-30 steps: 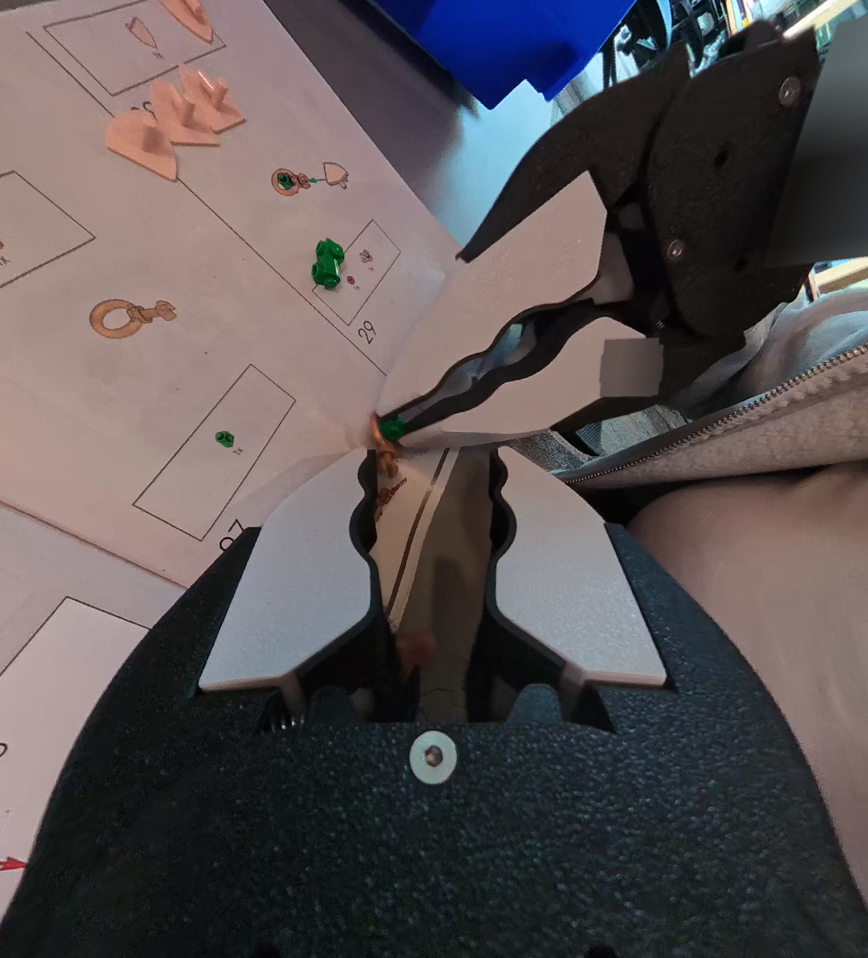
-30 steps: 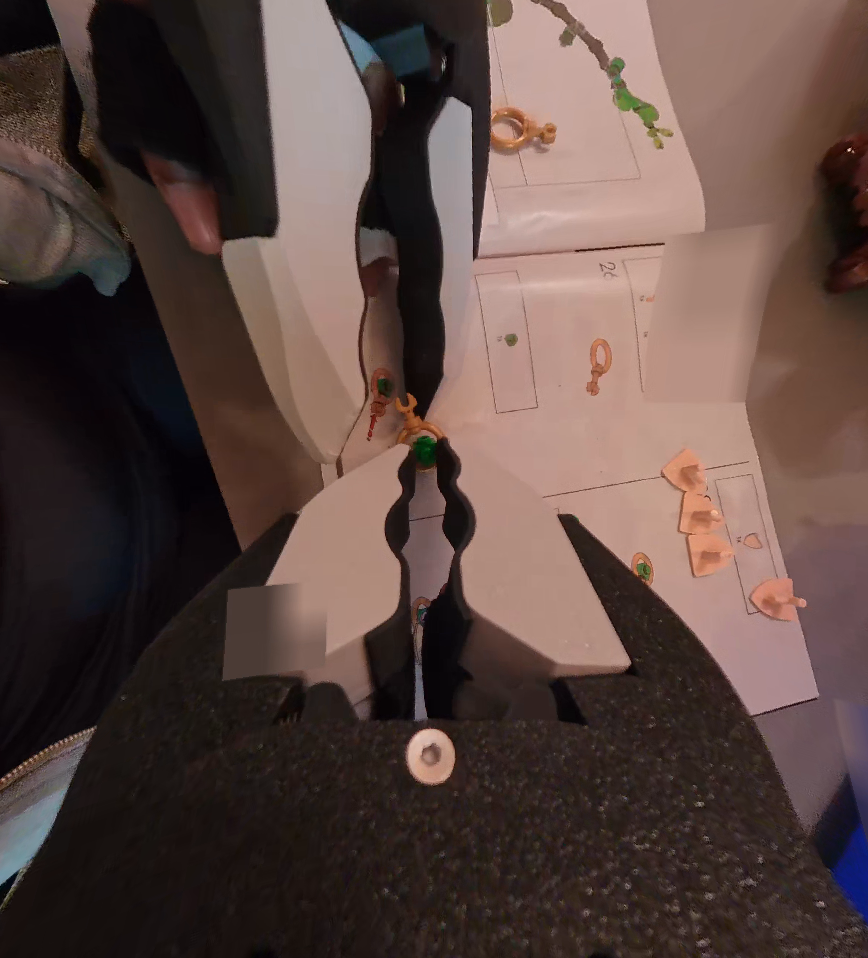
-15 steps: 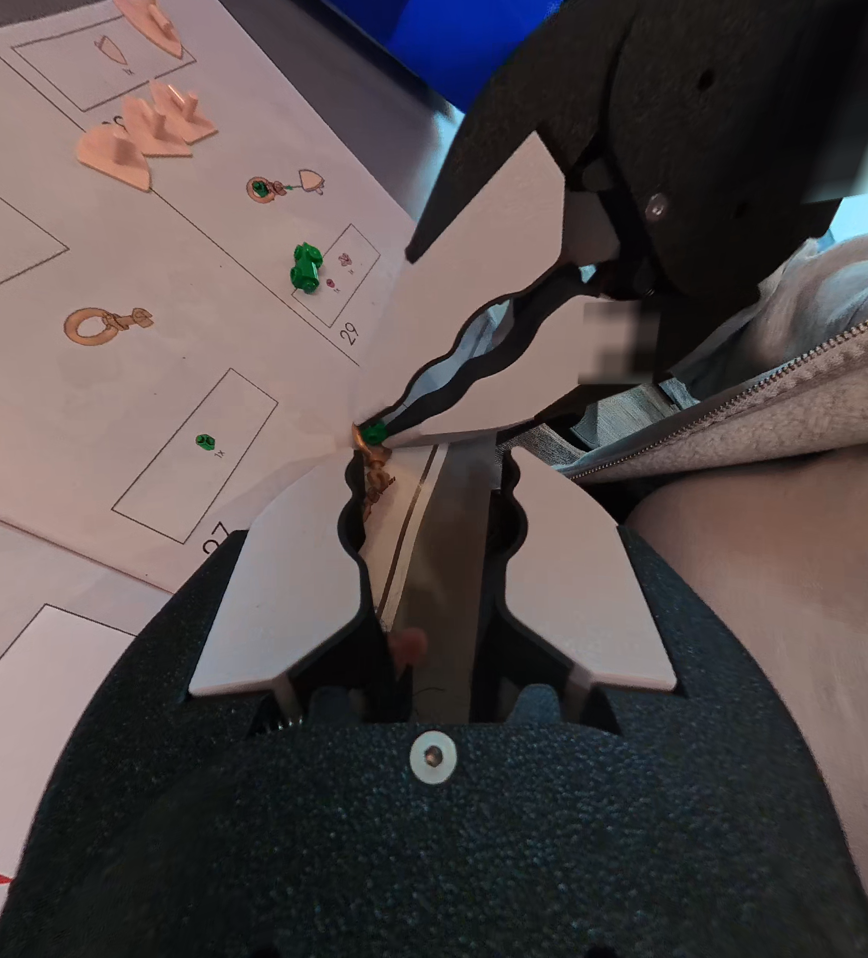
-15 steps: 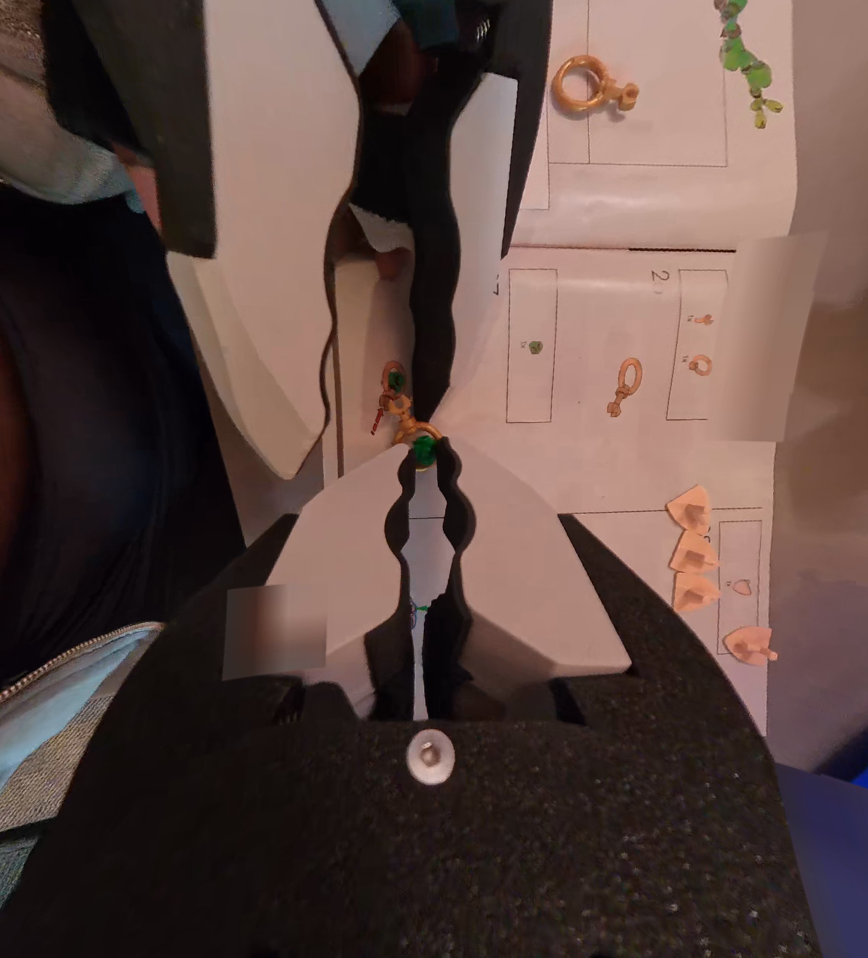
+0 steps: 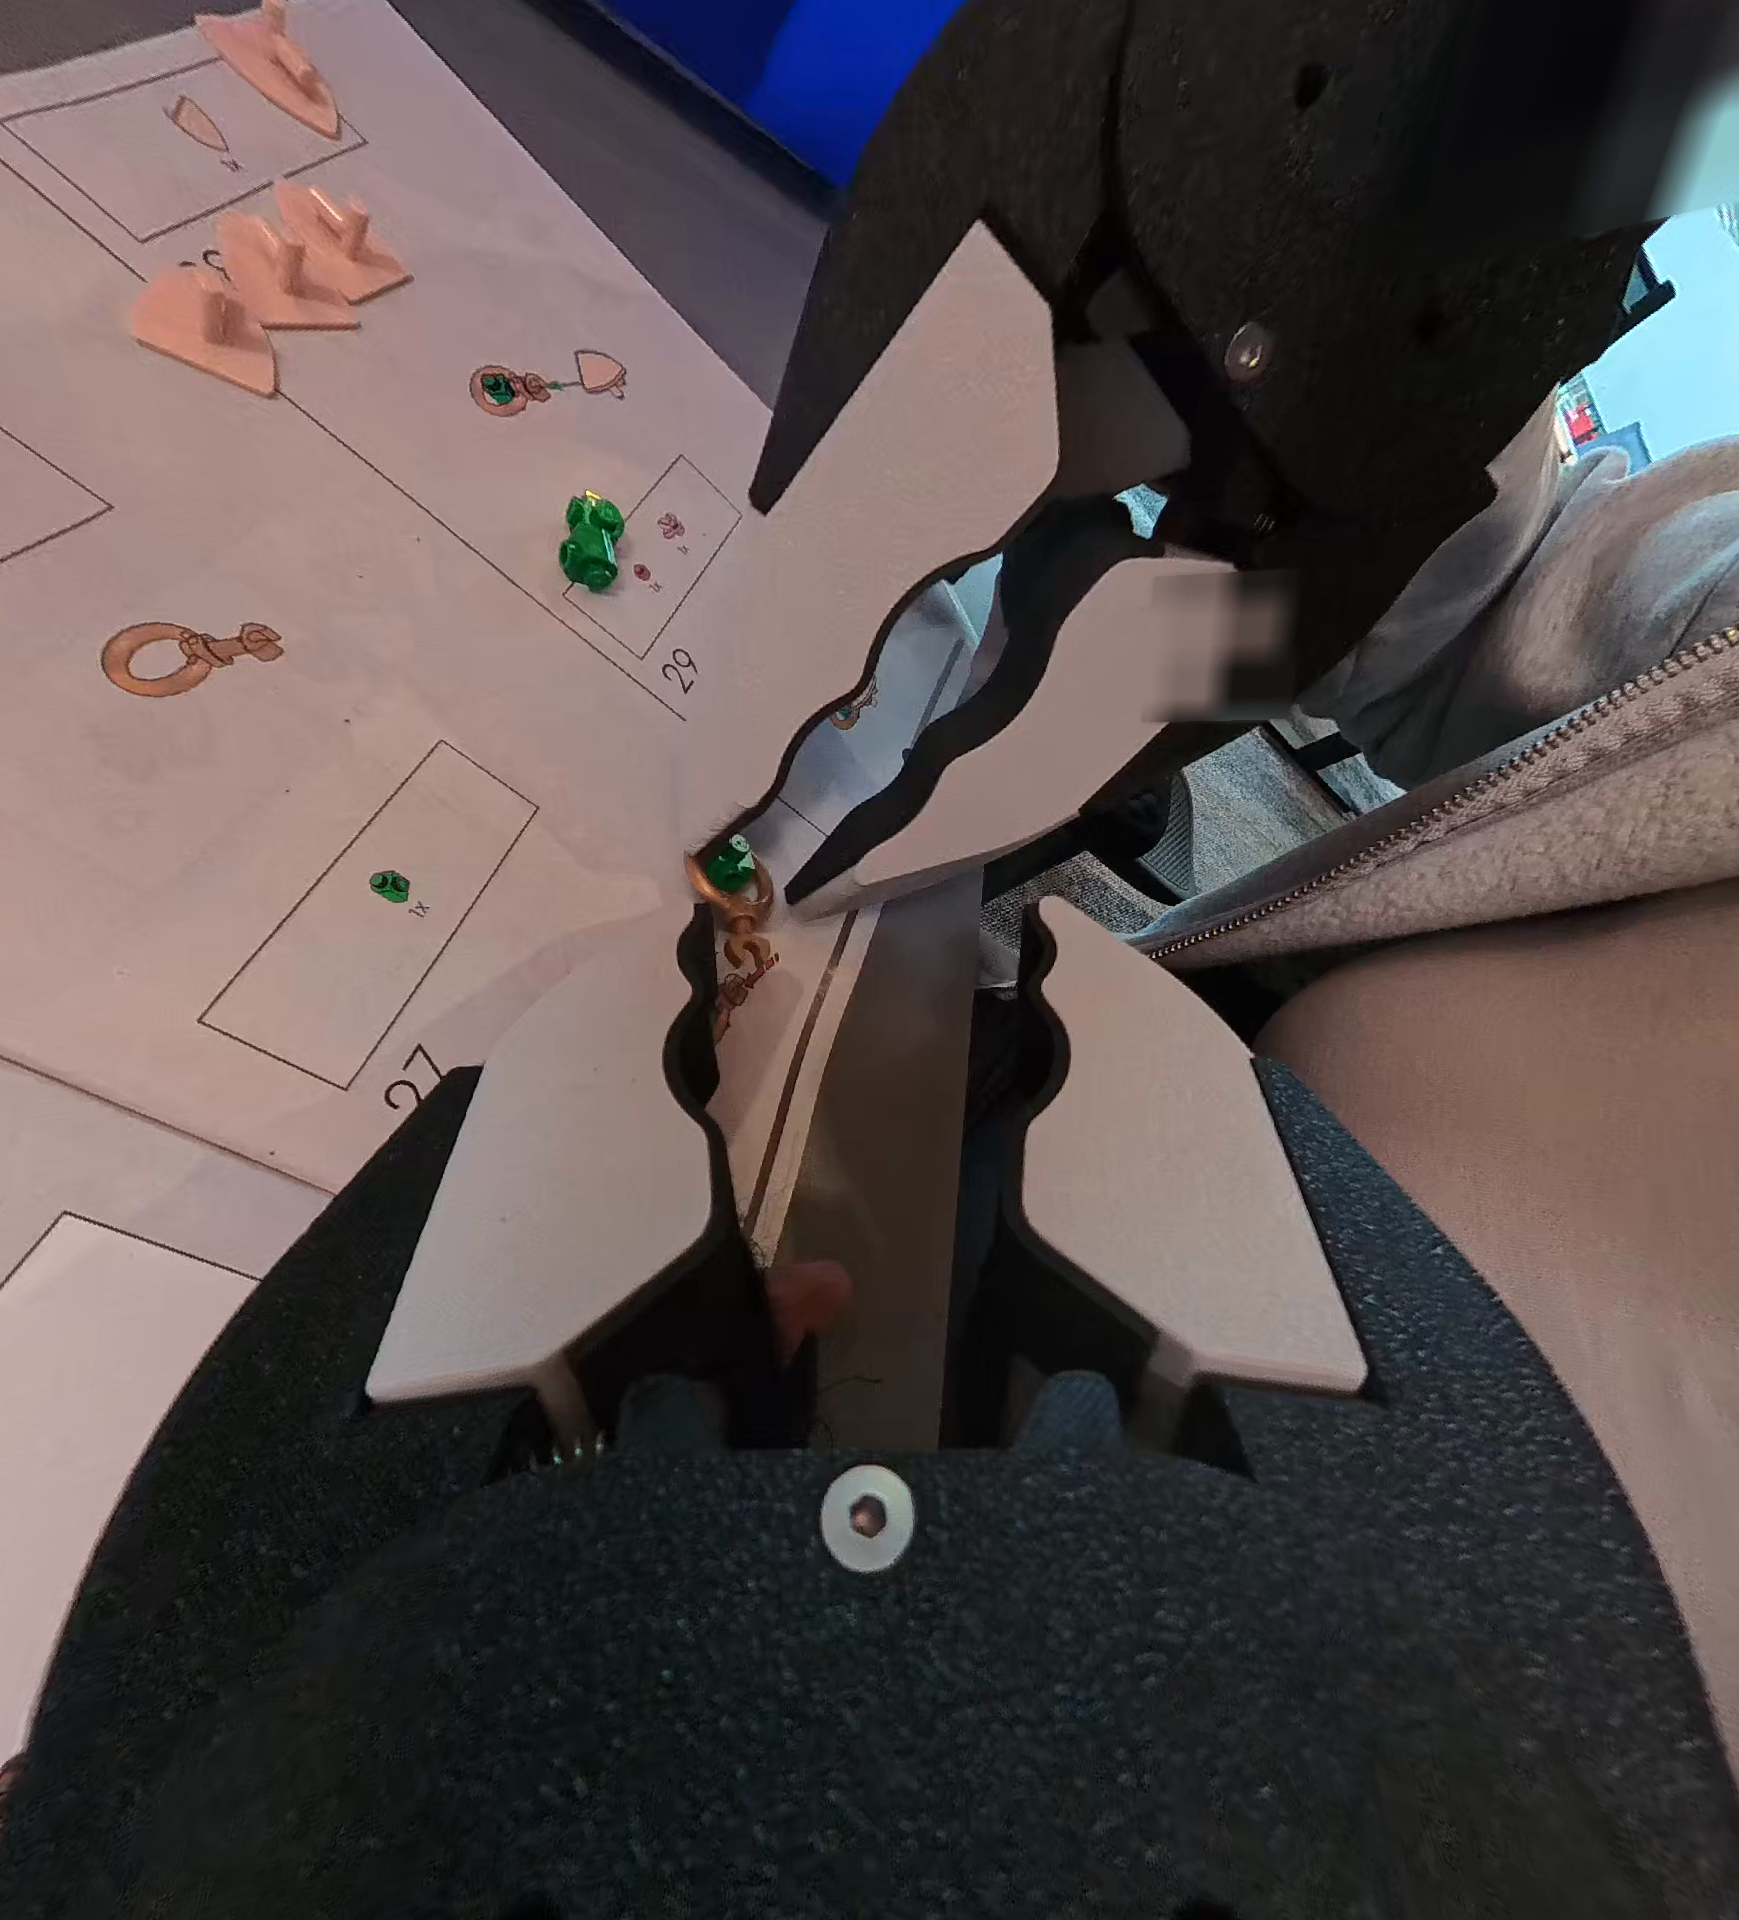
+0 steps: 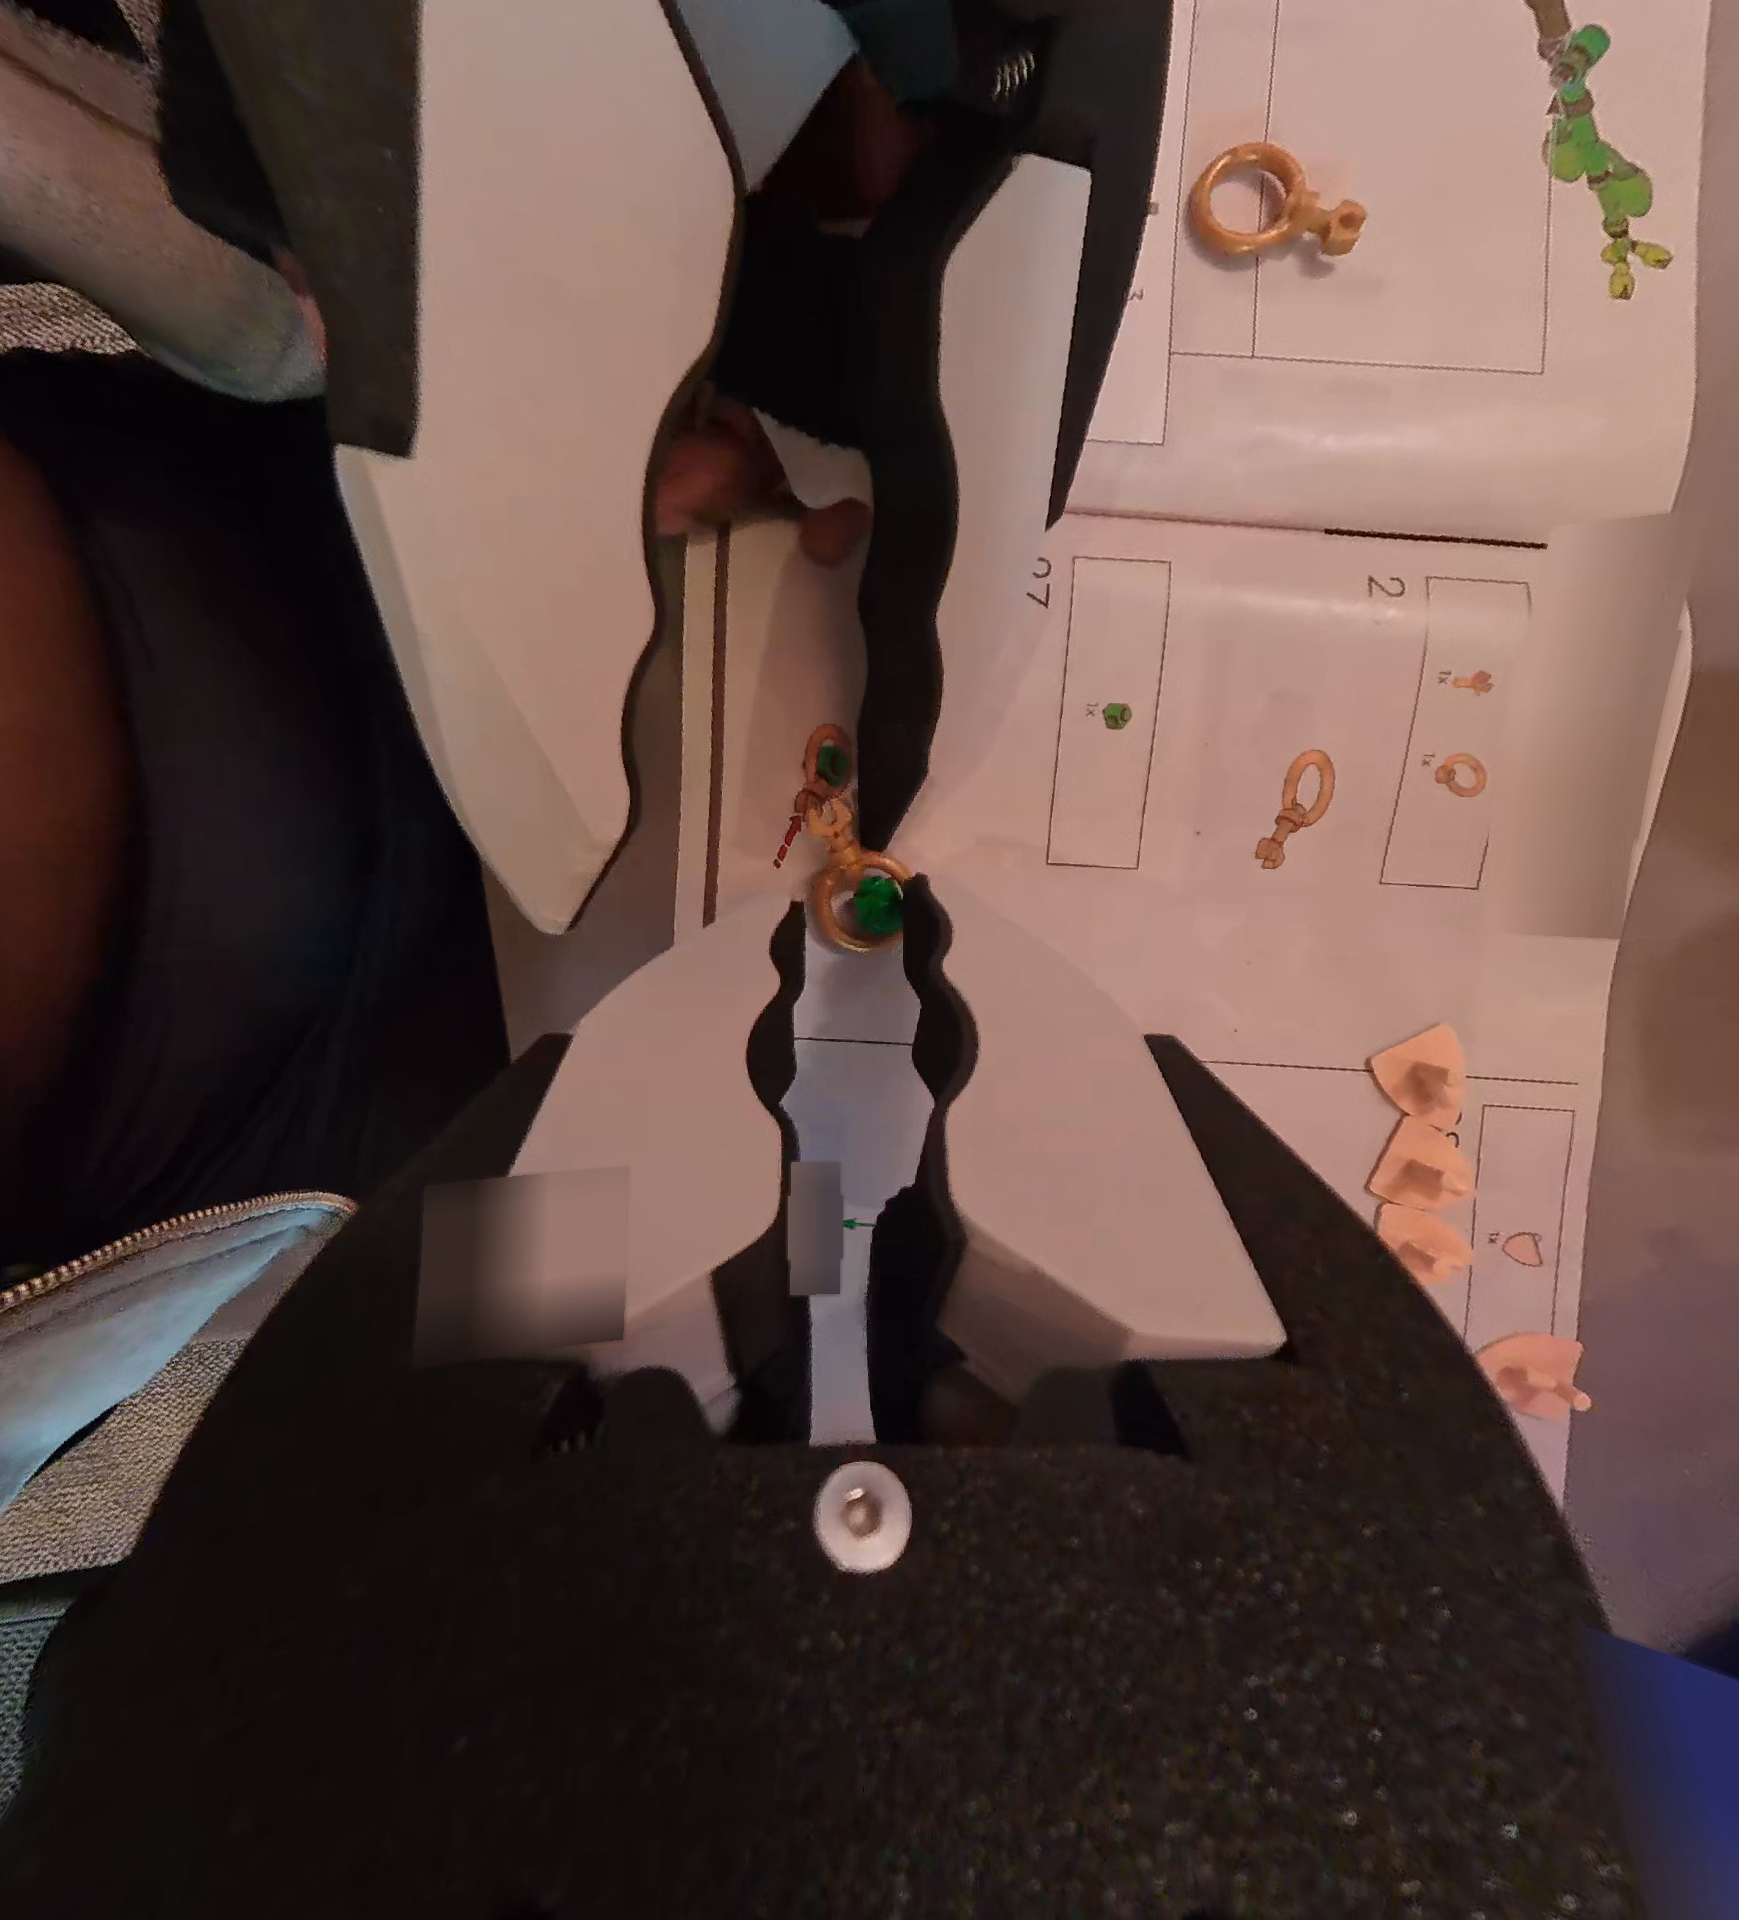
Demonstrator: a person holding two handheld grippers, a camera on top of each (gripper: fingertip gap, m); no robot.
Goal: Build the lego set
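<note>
A small gold ring piece (image 6: 849, 940) with a green stud (image 6: 877, 902) in its hole sits between the tips of my right gripper (image 6: 857, 899), which is shut on it just above the open instruction booklet (image 6: 1260, 935). In the left wrist view the ring (image 5: 735, 902) and stud (image 5: 735, 860) show at the right gripper's tips (image 5: 761, 873). My left gripper (image 5: 870, 909) is open. Its left fingertip (image 5: 683, 951) lies against the ring's stem, and its right finger stands well apart.
Several pink petal pieces (image 5: 252, 281) and a loose green piece (image 5: 590, 545) lie on the booklet; the petals also show in the right wrist view (image 6: 1421, 1164). A blue bin (image 5: 803, 83) stands beyond the page. A person's grey zip jacket (image 5: 1571, 831) and lap lie past the table edge.
My left gripper's jaws have spread a little wider. My right gripper stays on the ring and stud, and both cameras have moved closer to the page.
</note>
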